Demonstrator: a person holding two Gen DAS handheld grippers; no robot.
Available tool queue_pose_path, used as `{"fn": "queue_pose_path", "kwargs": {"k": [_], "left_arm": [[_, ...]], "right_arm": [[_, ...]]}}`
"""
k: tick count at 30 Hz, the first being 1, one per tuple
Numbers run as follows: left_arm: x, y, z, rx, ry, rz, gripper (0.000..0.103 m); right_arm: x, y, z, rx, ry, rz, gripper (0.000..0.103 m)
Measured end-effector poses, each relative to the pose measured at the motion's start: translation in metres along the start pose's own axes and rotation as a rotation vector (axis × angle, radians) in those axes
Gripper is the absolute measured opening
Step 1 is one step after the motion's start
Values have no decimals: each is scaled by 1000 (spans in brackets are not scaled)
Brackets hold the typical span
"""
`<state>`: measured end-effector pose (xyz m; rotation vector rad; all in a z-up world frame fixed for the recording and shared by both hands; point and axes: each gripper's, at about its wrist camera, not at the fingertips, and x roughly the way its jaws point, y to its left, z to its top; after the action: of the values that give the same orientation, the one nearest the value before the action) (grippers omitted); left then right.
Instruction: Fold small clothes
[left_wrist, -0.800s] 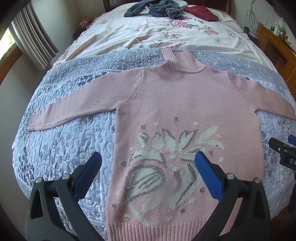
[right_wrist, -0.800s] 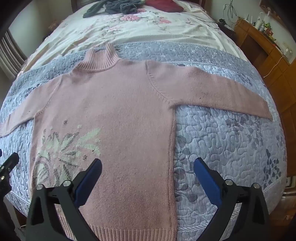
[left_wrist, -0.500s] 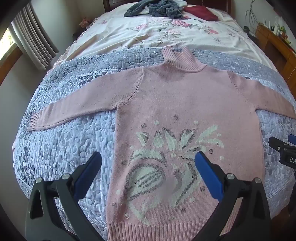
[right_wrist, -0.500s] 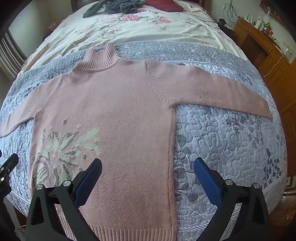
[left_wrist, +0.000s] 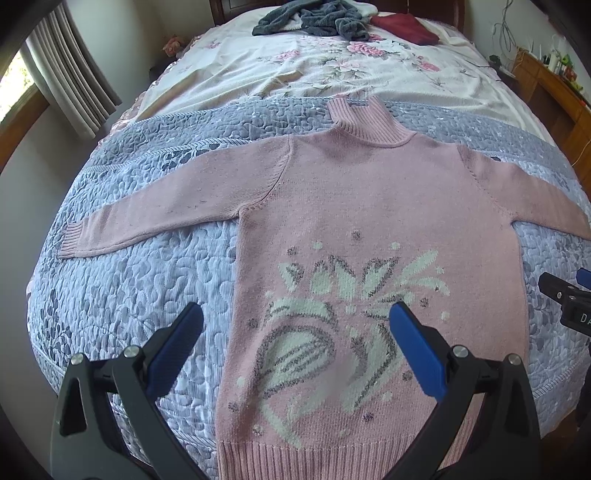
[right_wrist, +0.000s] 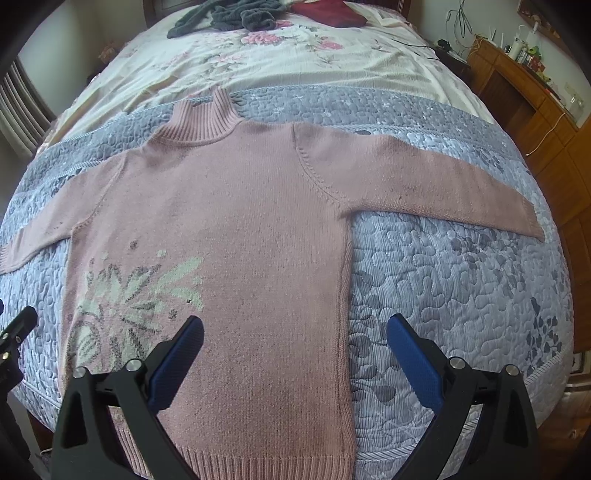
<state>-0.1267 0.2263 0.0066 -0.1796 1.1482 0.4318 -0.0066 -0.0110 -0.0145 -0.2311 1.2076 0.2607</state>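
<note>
Left gripper (left_wrist: 295, 328): jaws wide apart, holding nothing, above the lower left part of the pink sweater (left_wrist: 369, 229), near its floral motif (left_wrist: 343, 317). Right gripper (right_wrist: 295, 332): jaws likewise spread and empty, over the sweater's lower right side seam. Sweater lies flat, front up, both sleeves out sideways, on the grey quilt (right_wrist: 461, 288) across the bed. Beyond: floral sheet (left_wrist: 314, 74), dark grey garment (left_wrist: 314, 18), red garment (left_wrist: 406, 27).
</note>
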Motion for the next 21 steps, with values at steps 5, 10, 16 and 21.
{"fn": "queue_pose_path", "kwargs": {"k": [5,10,16,21], "left_arm": [[-1,0,1,-9,11,-21,100],[0,0,2,-2,28,-3,100],[0,0,2,-3,43,-12,100],[0,-4,2,11,6,15,100]], "right_arm": [[0,1,0,-1,-1,2,99],[0,1,0,0,-1,1,99],[0,1,0,0,-1,1,99],[0,2,0,2,-2,1,99]]}}
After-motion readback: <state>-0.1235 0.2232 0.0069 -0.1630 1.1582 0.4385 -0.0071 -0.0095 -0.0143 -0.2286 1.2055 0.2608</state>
